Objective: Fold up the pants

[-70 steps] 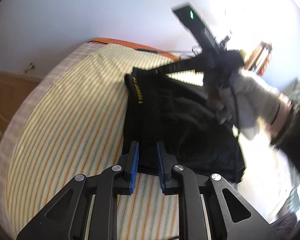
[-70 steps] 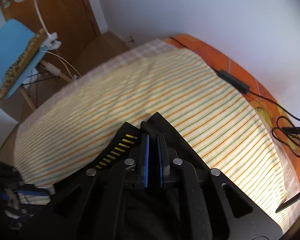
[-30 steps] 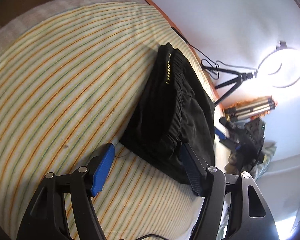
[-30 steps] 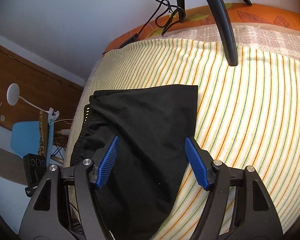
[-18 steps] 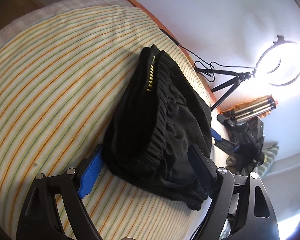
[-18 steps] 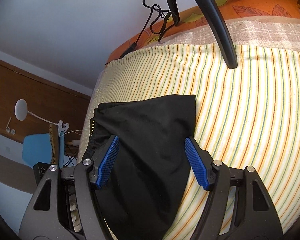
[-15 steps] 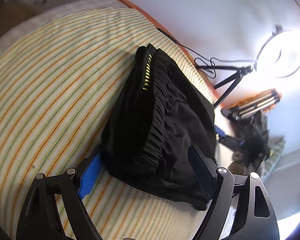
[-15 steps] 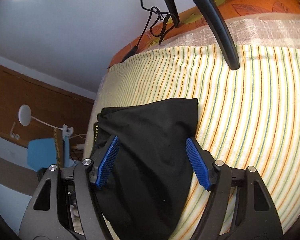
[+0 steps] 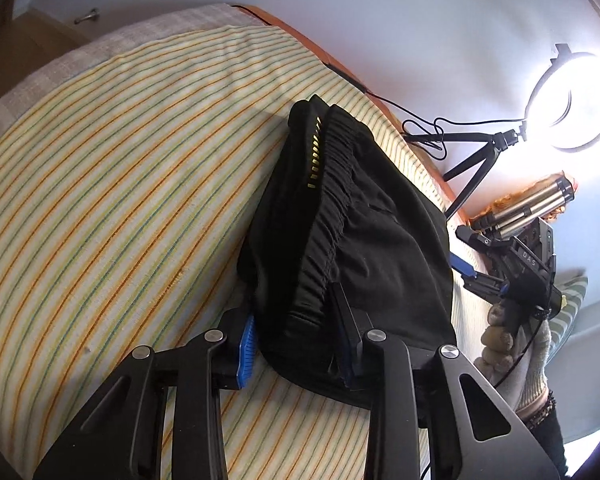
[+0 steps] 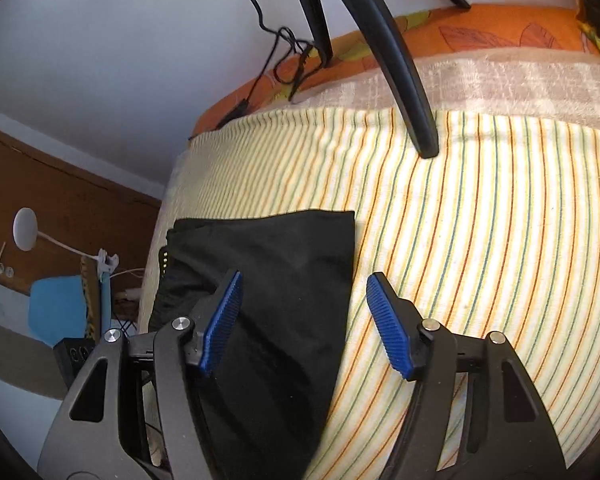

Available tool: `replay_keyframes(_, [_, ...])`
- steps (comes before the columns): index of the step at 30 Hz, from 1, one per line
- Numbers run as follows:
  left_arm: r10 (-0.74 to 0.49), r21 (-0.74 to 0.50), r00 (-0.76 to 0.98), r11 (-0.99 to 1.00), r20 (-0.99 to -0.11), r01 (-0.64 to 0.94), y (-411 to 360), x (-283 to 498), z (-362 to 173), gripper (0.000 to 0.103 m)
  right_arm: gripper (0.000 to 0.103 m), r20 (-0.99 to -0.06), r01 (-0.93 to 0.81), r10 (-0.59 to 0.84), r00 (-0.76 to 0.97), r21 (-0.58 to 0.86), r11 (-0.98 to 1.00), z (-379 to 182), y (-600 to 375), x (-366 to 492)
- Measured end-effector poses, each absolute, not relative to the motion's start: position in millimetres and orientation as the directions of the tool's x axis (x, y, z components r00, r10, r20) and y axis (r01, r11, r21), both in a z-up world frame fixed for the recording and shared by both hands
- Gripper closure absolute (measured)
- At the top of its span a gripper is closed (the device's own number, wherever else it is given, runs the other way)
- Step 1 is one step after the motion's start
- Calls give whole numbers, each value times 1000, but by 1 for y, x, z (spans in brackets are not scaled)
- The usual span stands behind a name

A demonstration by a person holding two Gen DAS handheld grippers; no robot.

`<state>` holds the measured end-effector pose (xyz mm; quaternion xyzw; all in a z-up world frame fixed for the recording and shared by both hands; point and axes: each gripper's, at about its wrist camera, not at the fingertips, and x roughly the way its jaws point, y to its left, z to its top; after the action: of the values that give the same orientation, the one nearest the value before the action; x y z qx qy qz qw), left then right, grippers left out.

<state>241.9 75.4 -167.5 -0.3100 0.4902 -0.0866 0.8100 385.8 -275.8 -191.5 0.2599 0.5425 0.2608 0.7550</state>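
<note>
Left wrist view: the folded black pants (image 9: 352,232) lie on a striped bedspread (image 9: 112,200), with the elastic waistband (image 9: 324,216) and a row of small yellow marks running from the far end toward the camera. The left gripper (image 9: 300,336) is at the near end of the bundle. Its jaws are closing, with the near corner of the waistband fold between them; the left blue pad (image 9: 246,340) lies against the cloth on one side and the right finger is pressed into the fabric on the other. To the right of the bedspread a hand in a pale sleeve (image 9: 512,332) holds the right gripper, whose blue fingertip shows just past the right edge of the pants. Farther right and far stand a lit ring light (image 9: 572,100) on a tripod (image 9: 472,172) and a trailing black cable (image 9: 424,128).

Right wrist view: the right gripper (image 10: 304,316) hovers over the smooth, folded edge of the pants (image 10: 276,304). Its jaws stand apart and are drawing in slightly; the left pad (image 10: 222,316) is over the black cloth, the right pad (image 10: 388,324) is over bare striped bedspread (image 10: 480,260), and the straight right edge of the pants runs between them without being gripped. A black tripod leg (image 10: 400,64) rests on the far part of the bedspread, and an orange patterned cover (image 10: 480,28) borders the far side. At the far left are a blue chair (image 10: 60,308) and a white lamp (image 10: 26,228).
</note>
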Motion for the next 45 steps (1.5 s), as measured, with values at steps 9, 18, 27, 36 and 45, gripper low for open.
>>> replay_keyframes(9, [-441,-587,509,793,-739,-164,72,242,-166,74,37,-589,-125,758,279,761,637,-200,-267,399])
replay_keyframes(18, [-432,-581,516,797,-740,-166,71,246,-165,75,92,-603,-160,761,238,749,643,-206,-240,398])
replay_keyframes(27, [-405,-554,552,822,-729,-129,70,242,-151,78,93,-690,-276,652,316,590,758,-163,-220,387])
replay_keyframes(36, [-397,-531,587,845,-706,-68,59,234,-133,78,93,-691,-383,604,397,474,793,-105,-210,367])
replay_keyframes(45, [-438,-529,605,848,-665,32,24,227,-107,79,94,-687,-427,559,464,380,821,-50,-228,343])
